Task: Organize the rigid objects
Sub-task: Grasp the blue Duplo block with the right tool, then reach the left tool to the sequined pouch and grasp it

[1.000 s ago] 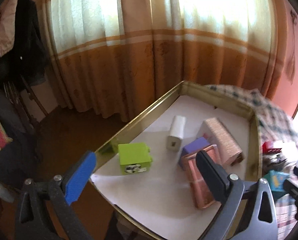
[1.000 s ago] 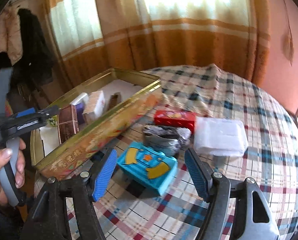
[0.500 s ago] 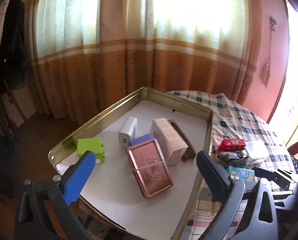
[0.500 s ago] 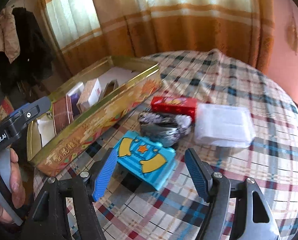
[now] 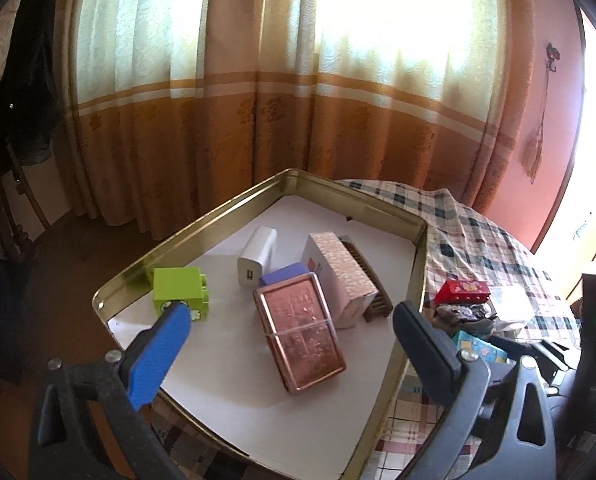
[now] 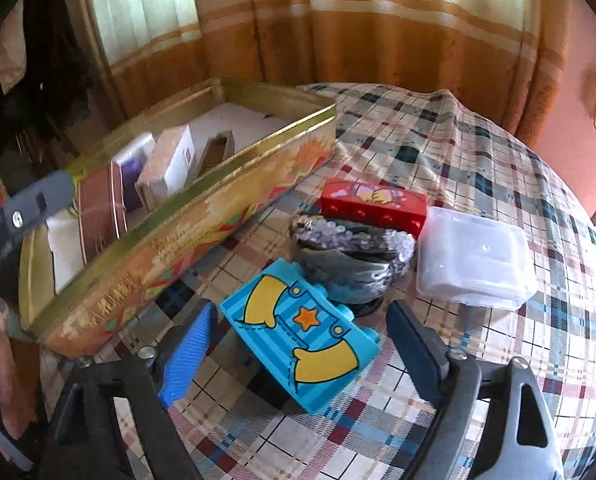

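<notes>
A gold tin box (image 5: 414, 280) holds a green toy block (image 5: 177, 290), a white charger (image 5: 257, 256), a purple box (image 5: 281, 274), a copper tin (image 5: 302, 328), a pink box (image 5: 338, 272) and a brown comb (image 5: 378, 304). My left gripper (image 5: 293, 340) hovers open above the tin's near end, nothing between its fingers. On the checked cloth lies a blue toy block (image 6: 298, 332), between the fingers of my right gripper (image 6: 298, 350). Its jaws are closing, and a gap still shows on each side of the block.
Behind the blue block sit a dark sequinned pouch (image 6: 350, 248), a red toy block (image 6: 374, 204) and a clear plastic box (image 6: 474, 260). The tin's painted wall (image 6: 185, 236) runs along the left. Curtains hang behind the round table. A hand (image 6: 1, 360) holds the left gripper's handle.
The left view has swung right, so more of the checked table shows beside the tin. The right gripper has dropped closer to the blue block, which now looks larger between its fingers.
</notes>
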